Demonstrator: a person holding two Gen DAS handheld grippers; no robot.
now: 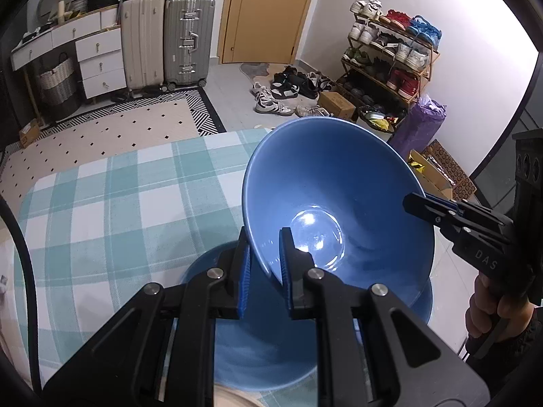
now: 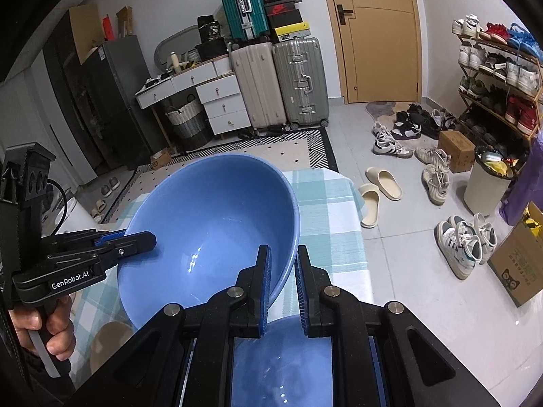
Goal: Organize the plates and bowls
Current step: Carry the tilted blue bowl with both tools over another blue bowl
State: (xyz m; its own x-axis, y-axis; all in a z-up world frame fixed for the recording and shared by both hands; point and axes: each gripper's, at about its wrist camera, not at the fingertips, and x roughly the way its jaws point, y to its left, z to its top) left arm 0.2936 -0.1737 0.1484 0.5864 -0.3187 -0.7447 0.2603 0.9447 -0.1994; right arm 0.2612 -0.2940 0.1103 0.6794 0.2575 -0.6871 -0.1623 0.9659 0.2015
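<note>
A large blue bowl (image 1: 339,196) is held tilted in the air by both grippers. It also shows in the right wrist view (image 2: 210,217). My left gripper (image 1: 264,261) is shut on the bowl's near rim. My right gripper (image 2: 283,281) is shut on the opposite rim; it shows in the left wrist view (image 1: 427,210). My left gripper shows in the right wrist view (image 2: 135,239). A blue plate (image 1: 258,346) lies on the table right under the bowl; it also shows in the right wrist view (image 2: 281,359).
The table has a teal and white checked cloth (image 1: 112,203). Its far edge (image 2: 325,176) drops to a tiled floor with shoes (image 2: 465,240), a shoe rack (image 1: 390,54), suitcases (image 2: 278,81) and a bin (image 2: 488,179).
</note>
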